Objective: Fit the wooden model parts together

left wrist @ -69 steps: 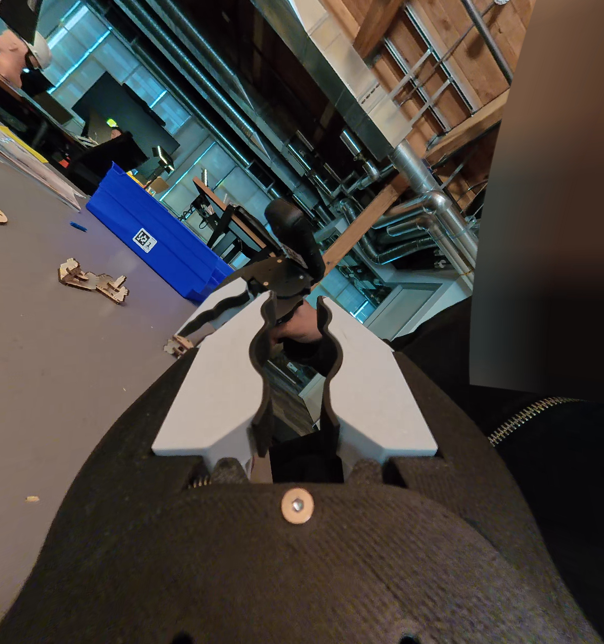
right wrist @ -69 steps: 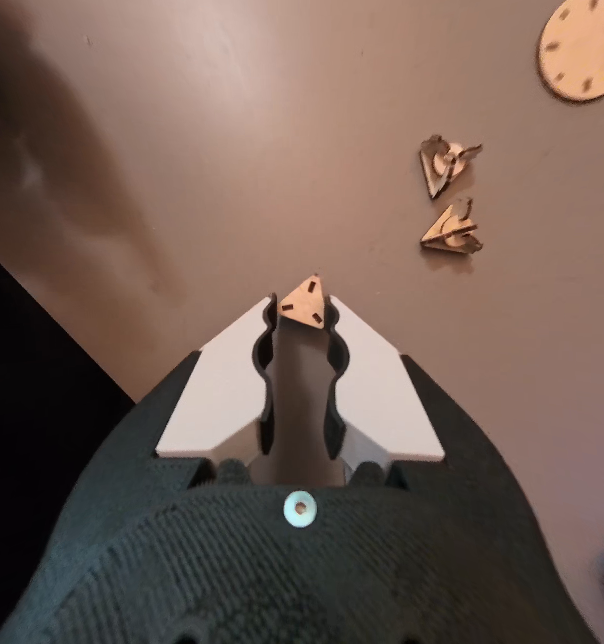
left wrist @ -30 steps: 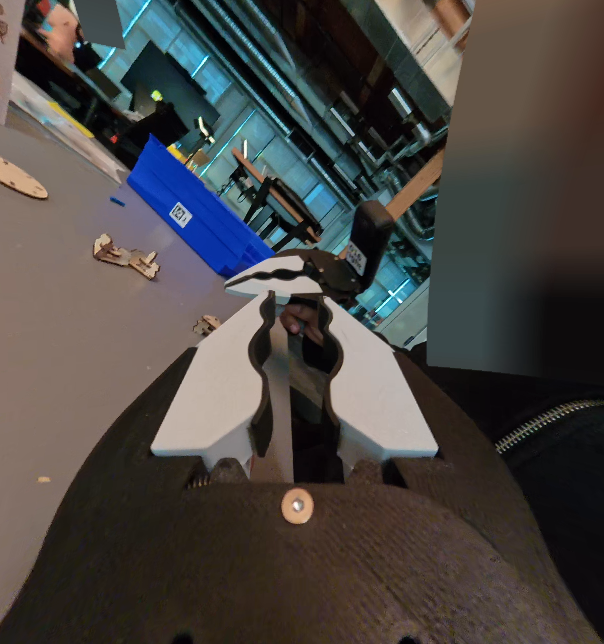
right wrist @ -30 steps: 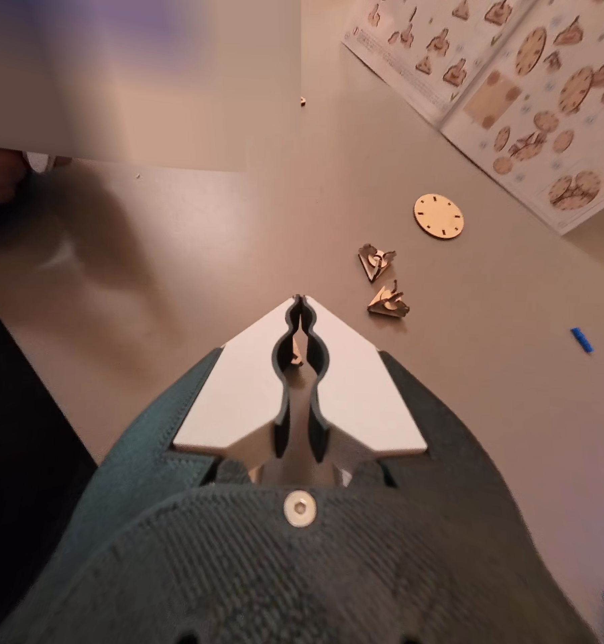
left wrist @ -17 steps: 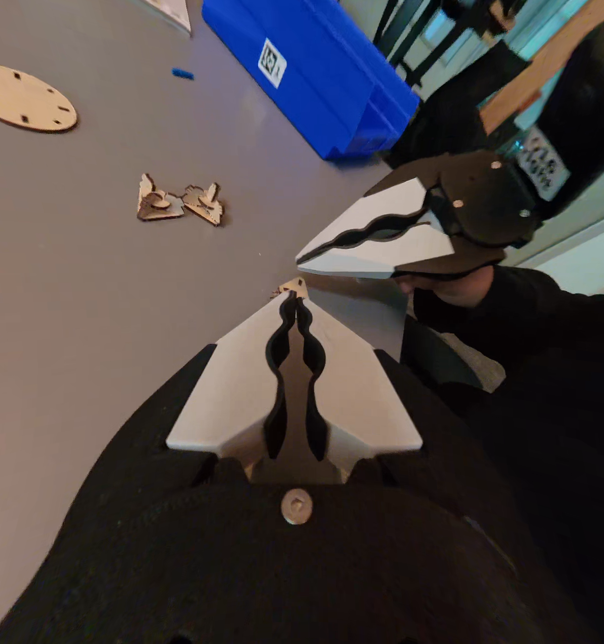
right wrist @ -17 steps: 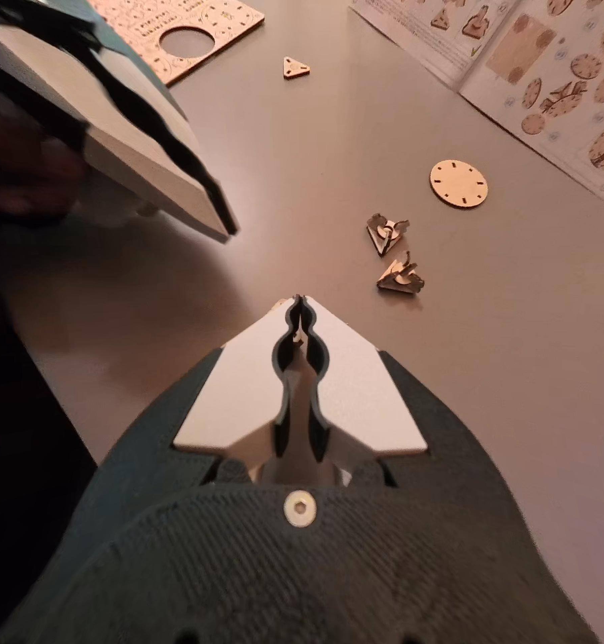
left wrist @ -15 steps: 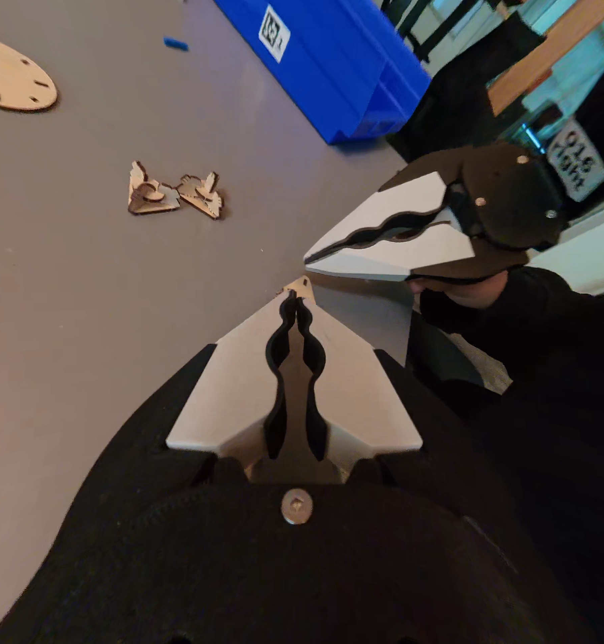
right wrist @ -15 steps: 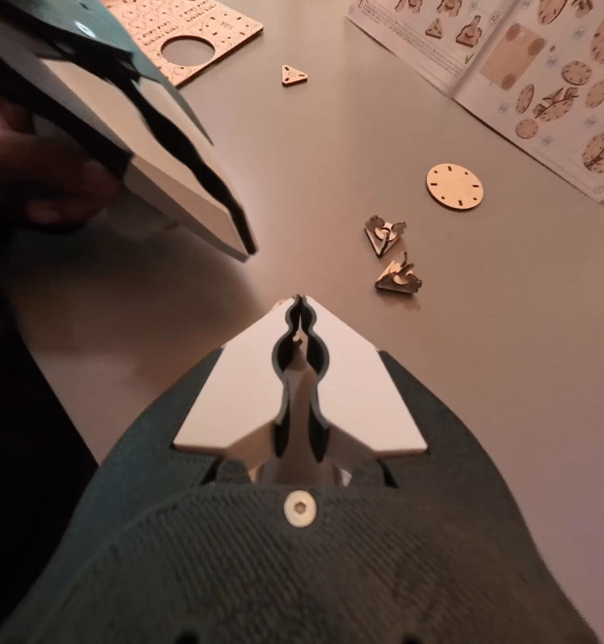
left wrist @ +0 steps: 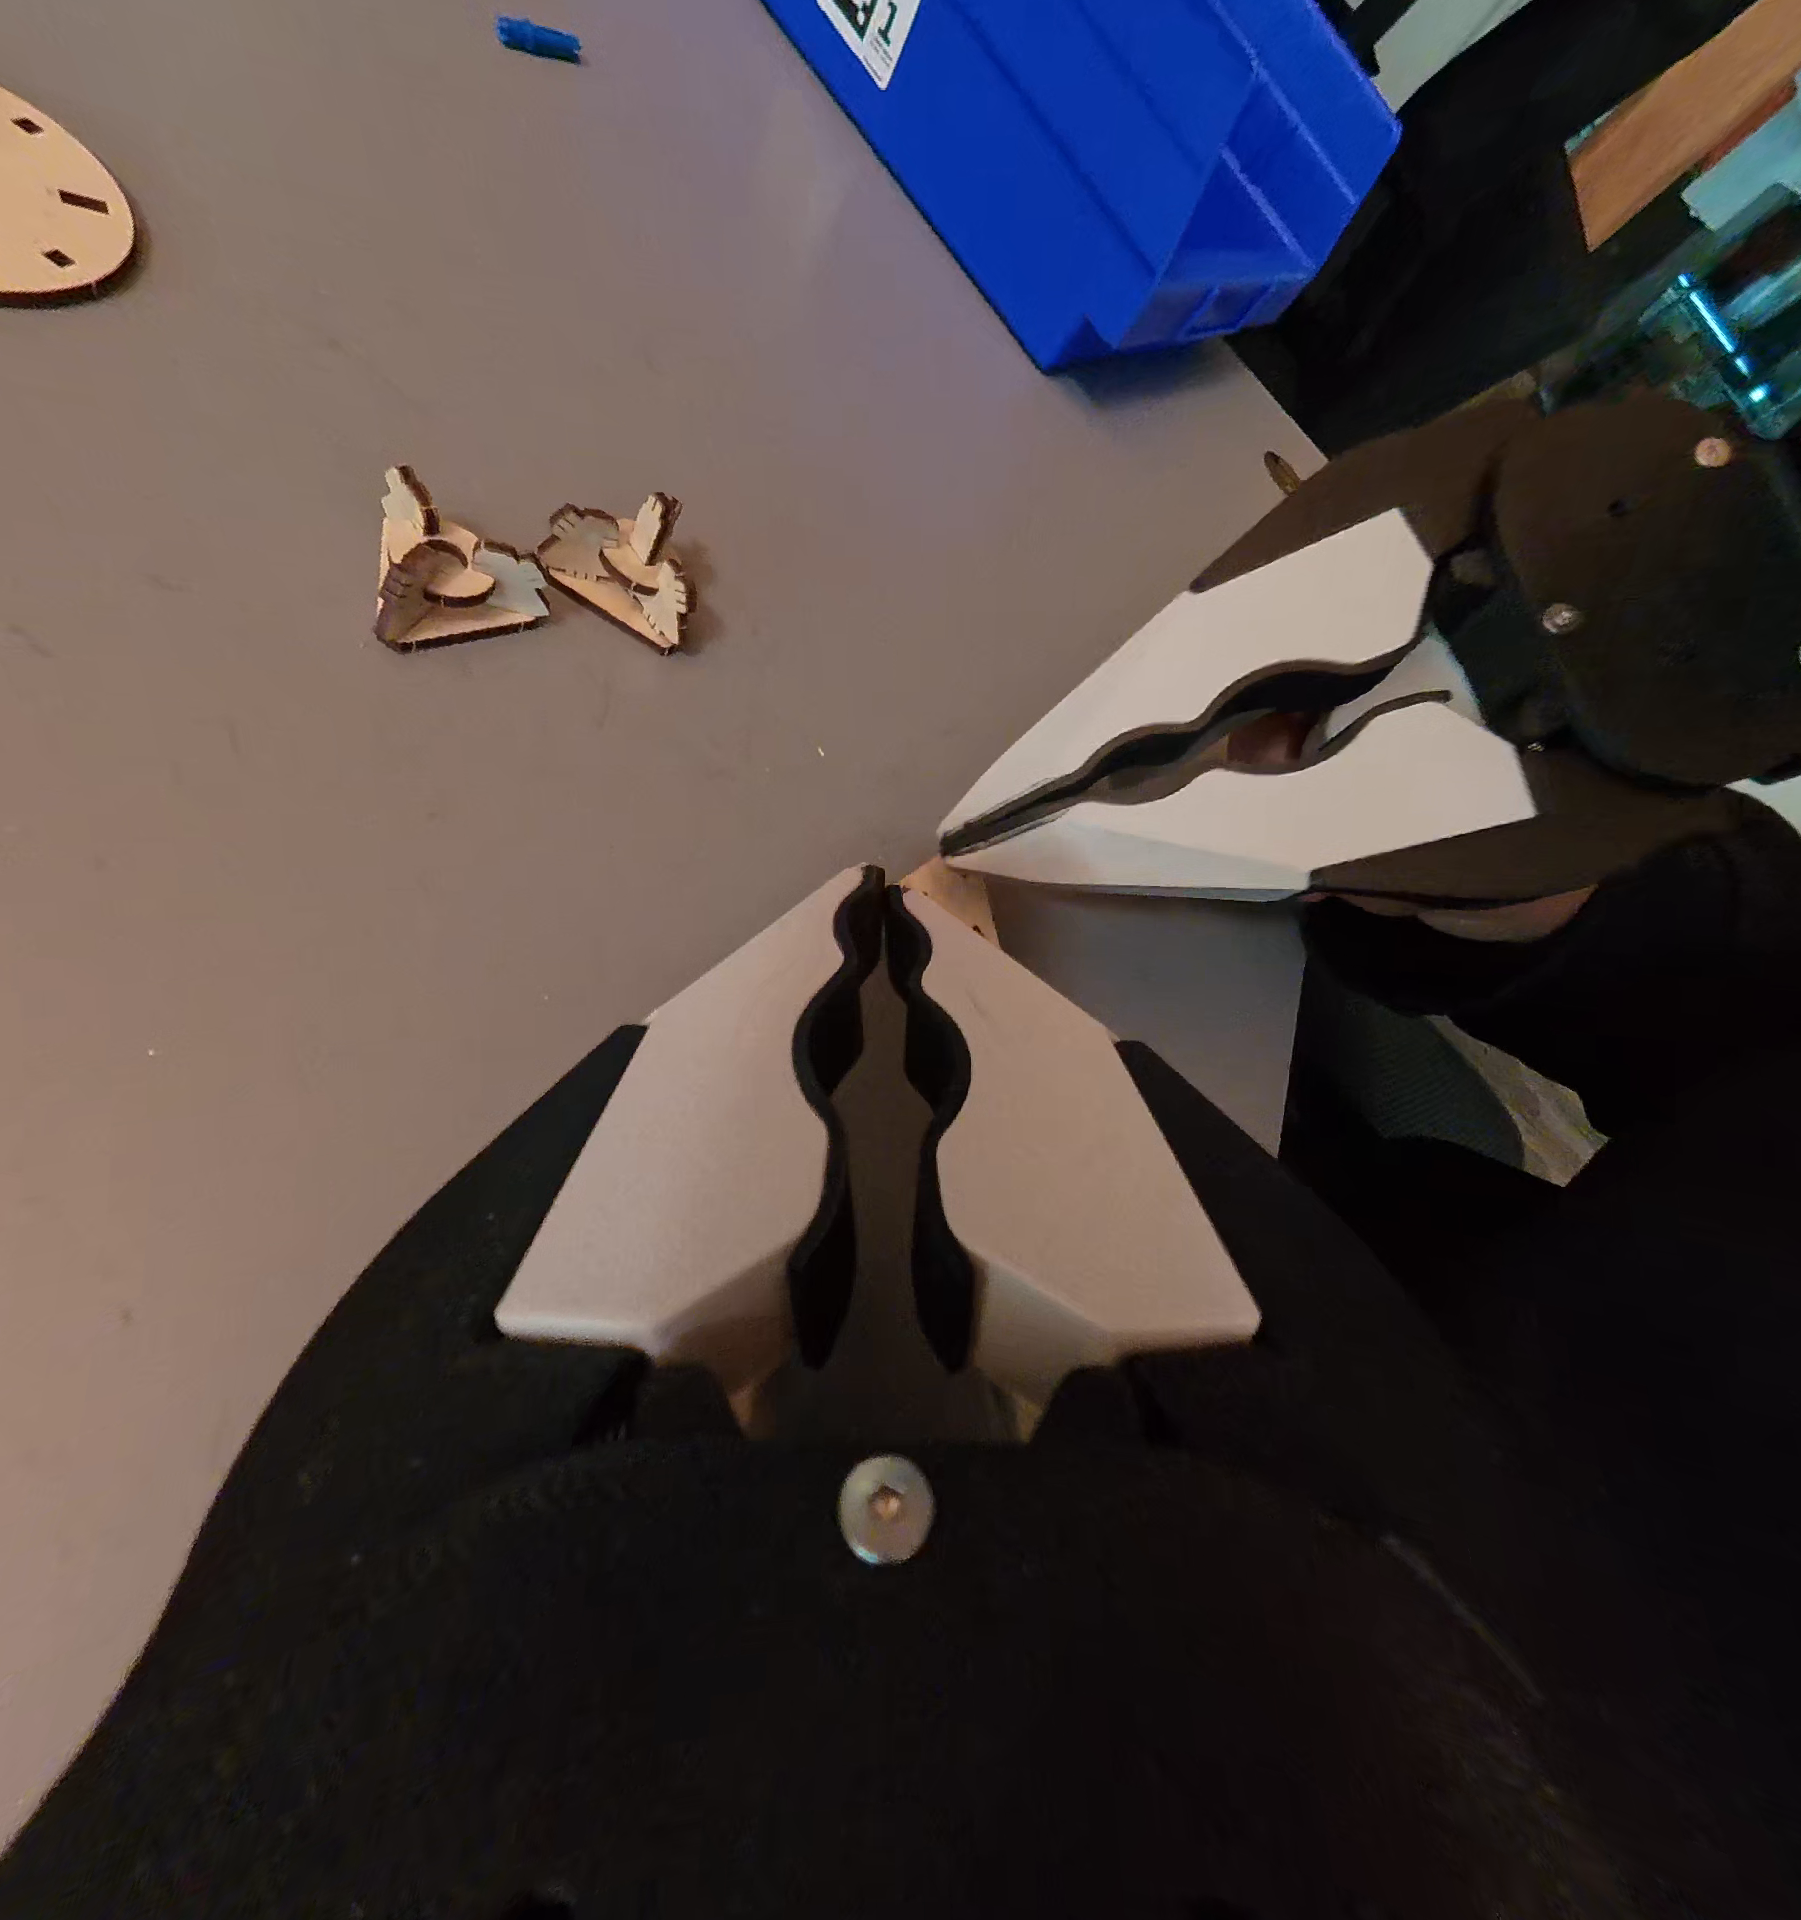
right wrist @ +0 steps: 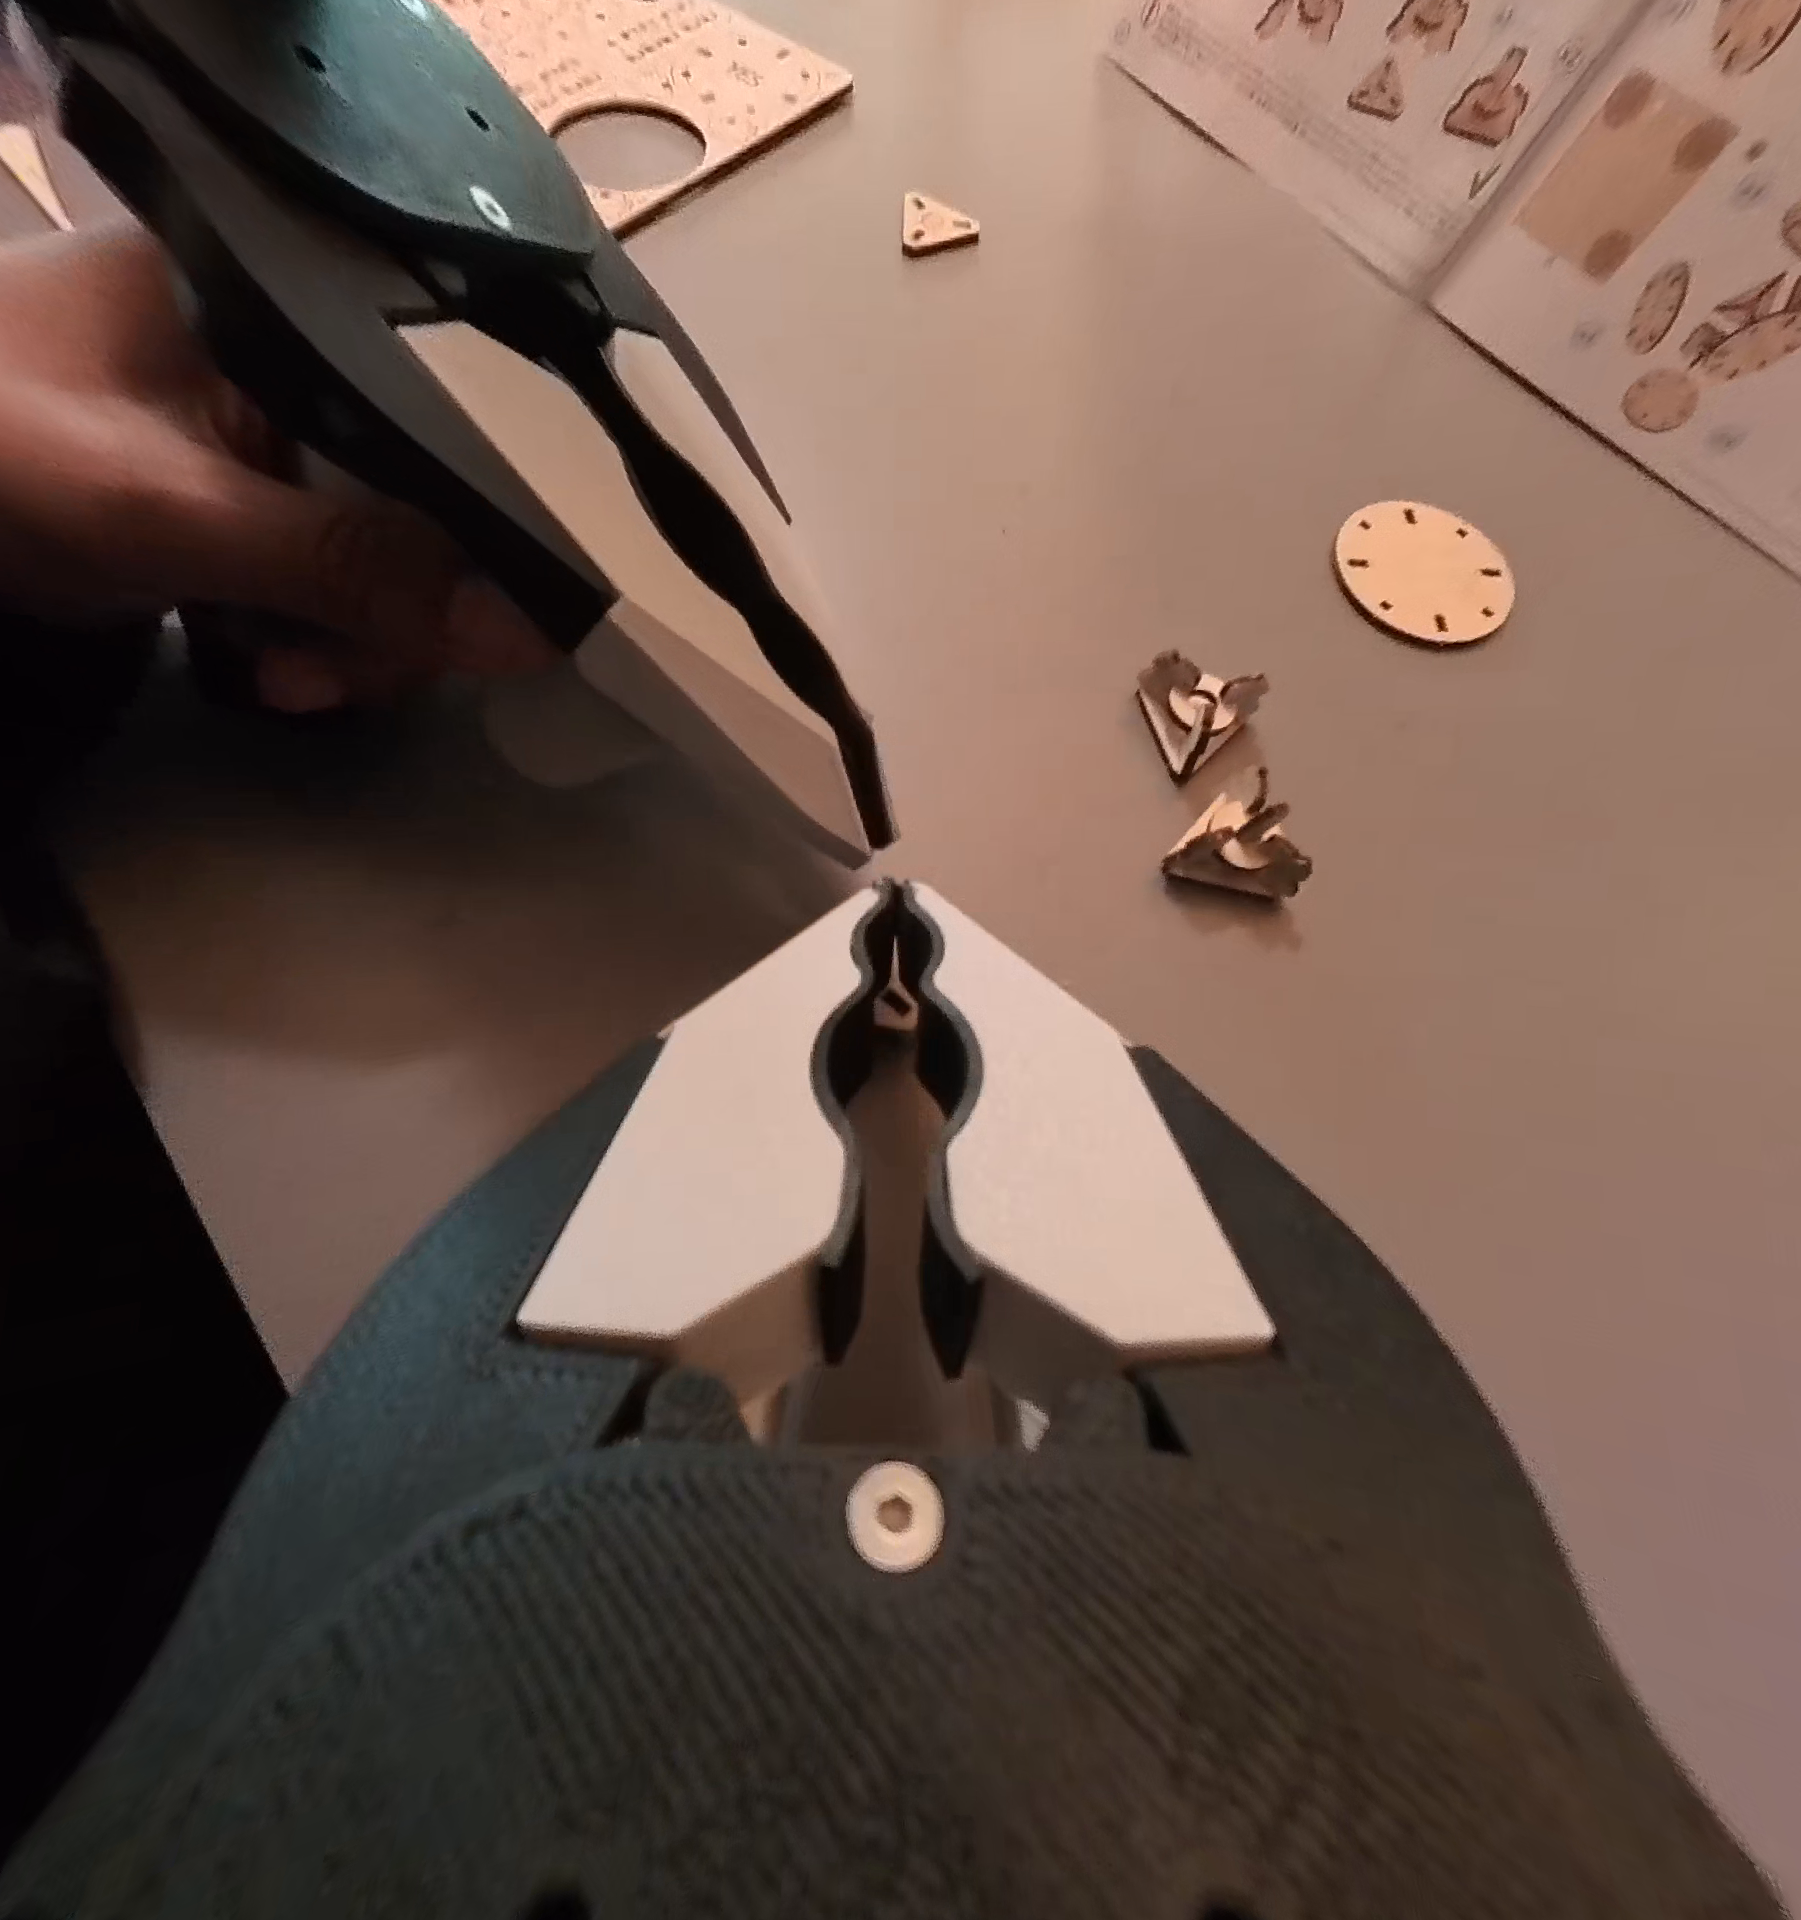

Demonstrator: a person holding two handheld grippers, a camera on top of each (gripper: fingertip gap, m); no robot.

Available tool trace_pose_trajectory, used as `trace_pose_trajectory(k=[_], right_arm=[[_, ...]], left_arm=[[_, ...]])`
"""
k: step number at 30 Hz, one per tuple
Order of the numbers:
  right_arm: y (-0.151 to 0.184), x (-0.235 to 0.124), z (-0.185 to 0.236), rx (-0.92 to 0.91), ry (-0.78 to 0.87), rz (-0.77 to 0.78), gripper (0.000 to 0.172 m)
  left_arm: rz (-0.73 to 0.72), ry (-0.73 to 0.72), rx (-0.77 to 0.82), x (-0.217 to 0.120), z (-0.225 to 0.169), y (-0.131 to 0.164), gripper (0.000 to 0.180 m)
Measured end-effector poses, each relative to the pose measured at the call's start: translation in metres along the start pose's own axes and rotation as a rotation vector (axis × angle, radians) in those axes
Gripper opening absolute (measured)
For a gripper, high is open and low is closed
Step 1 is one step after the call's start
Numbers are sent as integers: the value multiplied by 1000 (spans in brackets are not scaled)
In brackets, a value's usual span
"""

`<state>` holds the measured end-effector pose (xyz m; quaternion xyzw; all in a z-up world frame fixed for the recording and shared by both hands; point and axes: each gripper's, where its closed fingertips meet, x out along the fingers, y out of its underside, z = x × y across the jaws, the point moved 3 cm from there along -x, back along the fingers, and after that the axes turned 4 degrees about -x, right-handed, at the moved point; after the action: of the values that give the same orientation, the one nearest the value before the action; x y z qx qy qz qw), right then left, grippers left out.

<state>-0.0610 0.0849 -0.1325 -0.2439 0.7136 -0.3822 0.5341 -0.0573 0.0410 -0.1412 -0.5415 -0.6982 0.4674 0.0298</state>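
The right tool [right wrist: 891,891] pinches a small wooden triangle piece [left wrist: 953,896]; the left tool [left wrist: 883,883], tips together, hovers just beside it over the bench [left wrist: 252,831].

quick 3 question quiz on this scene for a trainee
1. True or false: the round wooden disc lies on top of the small wooden assemblies.
2. How many small wooden assemblies lie on the table?
3. On the left gripper, the jaws are: A wide open, B shut, C out of view.
Key: 1 false; 2 two; 3 B.
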Motion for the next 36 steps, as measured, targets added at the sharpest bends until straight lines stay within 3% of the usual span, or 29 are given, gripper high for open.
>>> trace_pose_trajectory(k=[8, 13, 21, 28, 36], right_arm=[[-16, -8, 2, -73, 70, -89, 0], [8, 7, 2, -32, 48, 40, 0], [-6, -6, -1, -42, 84, -40, 0], [11, 4, 2, 14, 36, 33, 0], [-6, -10, -2, 1, 86, -73, 0]], left_arm=[[34, -4, -8, 3, 1, 3, 0], [39, -6, -9, 4, 2, 4, 0], [42, -4, -6, 4, 1, 4, 0], [59, 14, -9, 6, 0, 5, 0], [77, -1, -14, 8, 1, 7, 0]])
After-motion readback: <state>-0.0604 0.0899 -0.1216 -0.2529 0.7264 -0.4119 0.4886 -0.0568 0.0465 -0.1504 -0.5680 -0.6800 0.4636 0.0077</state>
